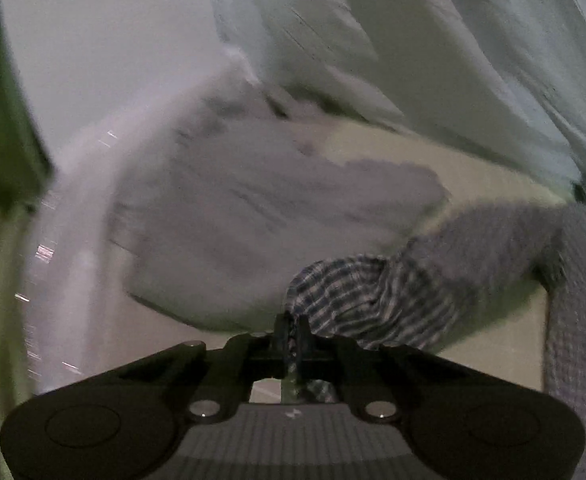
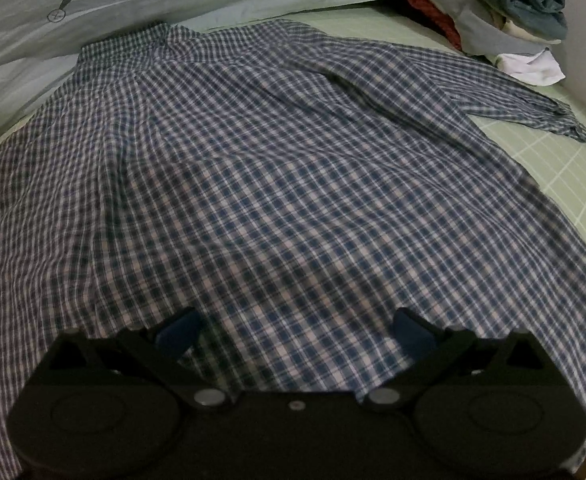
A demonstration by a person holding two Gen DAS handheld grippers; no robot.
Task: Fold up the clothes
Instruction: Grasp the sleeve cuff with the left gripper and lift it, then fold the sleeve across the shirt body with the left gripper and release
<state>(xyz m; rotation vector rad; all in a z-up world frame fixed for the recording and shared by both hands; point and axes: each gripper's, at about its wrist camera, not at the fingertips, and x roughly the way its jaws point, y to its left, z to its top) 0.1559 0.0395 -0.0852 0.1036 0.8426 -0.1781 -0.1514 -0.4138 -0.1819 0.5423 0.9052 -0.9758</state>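
1. left gripper (image 1: 292,326) has its jaws pinched tight on a bunched bit of the checked shirt (image 1: 367,300), lifted off the bed (image 1: 505,176); that view is smeared with blur.
2. right gripper (image 2: 295,330) stands with jaws spread wide, holding nothing, blue pads (image 2: 177,330) just over the shirt (image 2: 253,184) near its hem.
3. shirt lies spread on the green sheet (image 2: 553,184), collar far from the gripper, one sleeve stretched to the right.
4. pale quilt (image 2: 33,48) lies beyond the collar; a pile of clothes (image 2: 505,16) sits at the far right corner.
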